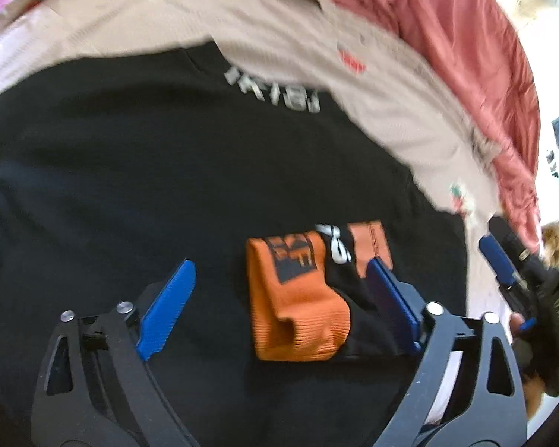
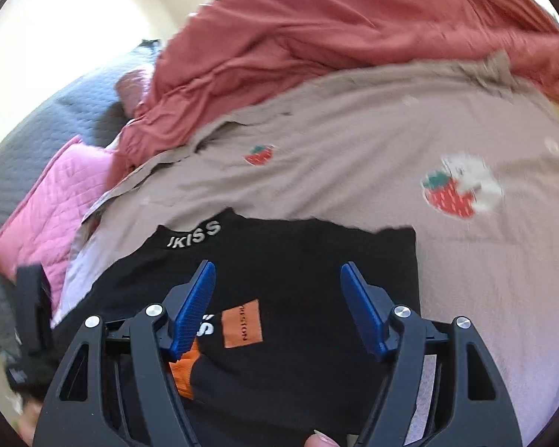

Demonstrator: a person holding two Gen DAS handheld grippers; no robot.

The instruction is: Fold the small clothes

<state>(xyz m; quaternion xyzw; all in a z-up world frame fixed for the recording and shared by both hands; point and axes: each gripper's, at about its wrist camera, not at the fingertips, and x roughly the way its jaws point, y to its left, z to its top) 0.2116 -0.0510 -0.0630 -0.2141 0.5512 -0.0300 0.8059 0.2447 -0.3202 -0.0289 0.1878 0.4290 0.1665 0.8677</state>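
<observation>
- Orange sock [image 1: 298, 309] lies folded on the black garment [image 1: 130, 186], nearest the left gripper [image 1: 279, 287]; its dark printed patch faces up.
- Left gripper: blue fingers [image 1: 166, 309] stand wide apart on either side of the sock, not pressing it.
- Right gripper [image 2: 277, 309]: fingers apart over the black garment, nothing between them; an orange label [image 2: 242, 323] sits on the cloth just below the gap, and a strip of the sock [image 2: 182, 372] shows behind the left finger.
- Fingertip of a person [image 2: 320, 439] shows at the bottom edge of the right wrist view.
- Black garment lies flat; grey lettering [image 2: 193, 237] runs along its collar at the far edge.
- Beyond the black garment: beige cloth [image 2: 354, 141] with strawberry prints [image 2: 449, 195], spread beneath it.
- Beyond the beige cloth: crumpled red fabric [image 2: 354, 18].
- Left of the black garment, further off: pink quilted piece [image 2: 48, 205] on grey quilted bedding [image 2: 37, 123].
</observation>
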